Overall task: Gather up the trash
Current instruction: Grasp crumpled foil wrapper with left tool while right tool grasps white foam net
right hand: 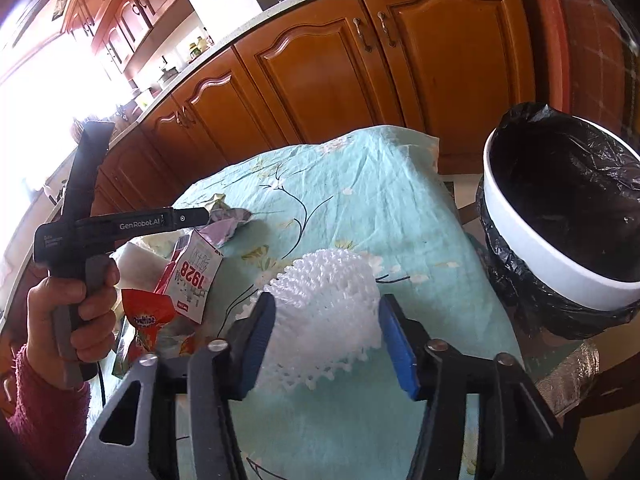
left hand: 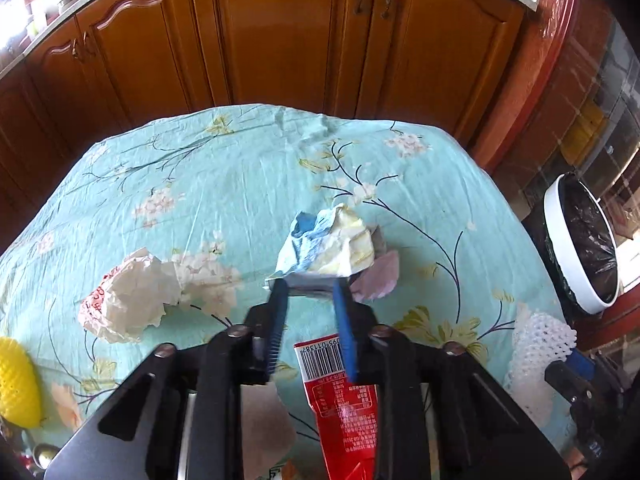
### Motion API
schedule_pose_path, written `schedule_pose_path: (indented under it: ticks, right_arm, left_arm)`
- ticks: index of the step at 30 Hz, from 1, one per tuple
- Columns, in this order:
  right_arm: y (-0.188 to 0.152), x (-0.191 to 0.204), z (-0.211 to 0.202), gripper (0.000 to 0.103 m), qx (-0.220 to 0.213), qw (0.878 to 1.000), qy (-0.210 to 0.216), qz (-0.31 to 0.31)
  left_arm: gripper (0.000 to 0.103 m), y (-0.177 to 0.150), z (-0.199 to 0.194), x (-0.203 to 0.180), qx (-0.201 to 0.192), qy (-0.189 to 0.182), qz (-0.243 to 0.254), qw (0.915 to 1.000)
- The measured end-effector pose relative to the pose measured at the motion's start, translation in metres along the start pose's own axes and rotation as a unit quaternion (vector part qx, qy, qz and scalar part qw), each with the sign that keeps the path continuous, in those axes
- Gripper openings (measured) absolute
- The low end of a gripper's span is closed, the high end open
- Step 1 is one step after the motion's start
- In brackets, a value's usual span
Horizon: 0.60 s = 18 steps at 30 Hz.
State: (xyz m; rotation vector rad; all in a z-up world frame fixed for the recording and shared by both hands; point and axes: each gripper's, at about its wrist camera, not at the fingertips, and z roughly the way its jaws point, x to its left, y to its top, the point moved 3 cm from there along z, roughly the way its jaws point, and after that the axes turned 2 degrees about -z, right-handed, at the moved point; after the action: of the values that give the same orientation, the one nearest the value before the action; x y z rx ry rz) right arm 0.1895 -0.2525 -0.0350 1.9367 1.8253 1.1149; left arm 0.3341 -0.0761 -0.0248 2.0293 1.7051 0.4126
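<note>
L gripper [left hand: 310, 286] part open, blue pads either side of crumpled blue/yellow wrapper [left hand: 328, 246] mid-table; can't tell if pinching. R gripper [right hand: 326, 340] wide open, white foam net [right hand: 326, 300] between the pads, apart from both, near table's right edge. Bin [right hand: 532, 248] w/ black liner just past that edge. White crumpled paper [left hand: 132, 300] left, red packet [left hand: 344, 400] near edge. Far half of floral cloth [left hand: 200, 184] bare.

The red wrapper [left hand: 344, 408] is partly hidden by the left gripper [left hand: 310, 292] and cut off below. The yellow net [left hand: 16, 380] is cropped at the left edge. The bin [right hand: 560, 216] is cut off at right.
</note>
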Motion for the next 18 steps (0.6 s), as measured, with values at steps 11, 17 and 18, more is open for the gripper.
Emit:
schedule_pose_path:
  ticks: [11, 17, 18]
  right_arm:
    - [-0.004, 0.005, -0.009, 0.0, -0.006, 1.0, 0.014, -0.008]
    - [-0.002, 0.008, -0.023, 0.0, -0.02, 0.999, 0.022, -0.015]
    - [-0.002, 0.009, -0.026, 0.0, -0.022, 0.999, 0.024, -0.015]
  left_arm:
    - [0.0, -0.001, -0.019, -0.002, -0.032, -0.035, 0.002, 0.9989]
    - [0.071, 0.008, -0.04, -0.007, -0.066, -0.023, 0.011, 0.9975]
    - [0.076, 0.011, -0.041, -0.009, -0.076, -0.018, 0.015, 0.9968]
